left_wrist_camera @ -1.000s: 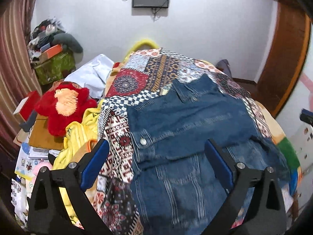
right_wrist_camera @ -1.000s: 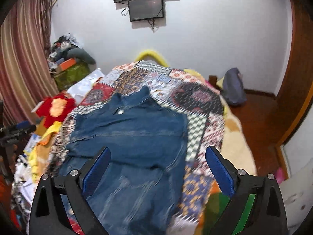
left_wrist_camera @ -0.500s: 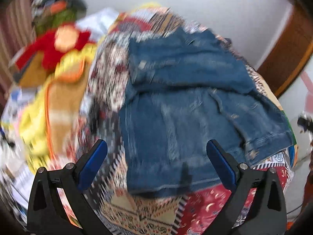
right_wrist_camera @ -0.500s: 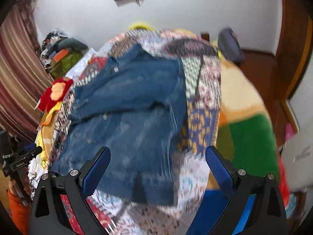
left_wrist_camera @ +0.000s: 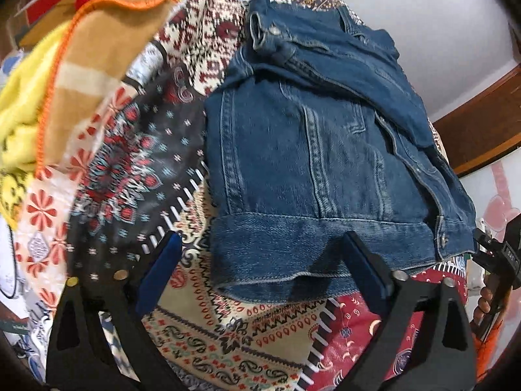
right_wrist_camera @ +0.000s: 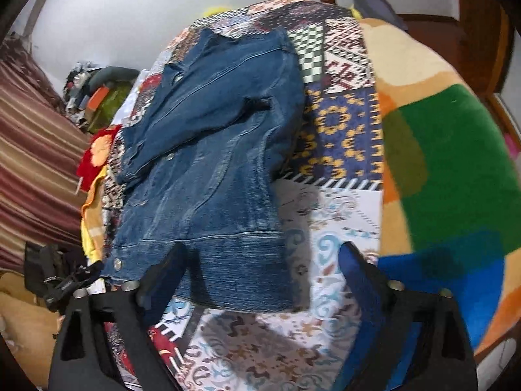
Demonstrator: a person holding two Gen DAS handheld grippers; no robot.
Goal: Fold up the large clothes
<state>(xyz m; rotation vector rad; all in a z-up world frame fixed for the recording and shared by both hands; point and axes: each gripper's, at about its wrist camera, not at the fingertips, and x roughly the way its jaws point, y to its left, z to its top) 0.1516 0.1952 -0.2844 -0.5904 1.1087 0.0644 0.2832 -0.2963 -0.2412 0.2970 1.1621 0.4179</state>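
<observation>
My left hand-held gripper point(left_wrist_camera: 260, 260) nearest, jaws spread, just been closing, hem of jacket point(left_wrist_camera: 309, 150) between pads, not pinched. My right hand-held gripper point(right_wrist_camera: 260, 260) likewise: jaws apart, just been closing, hem corner between, no grip. Jacket lies flat on quilt point(left_wrist_camera: 136, 169) over bed, sleeves folded across. Beyond: yellow blanket point(left_wrist_camera: 19, 110), red toy point(right_wrist_camera: 97, 156), wall point(right_wrist_camera: 97, 26).

No text, label, brand or number can be read anywhere.
</observation>
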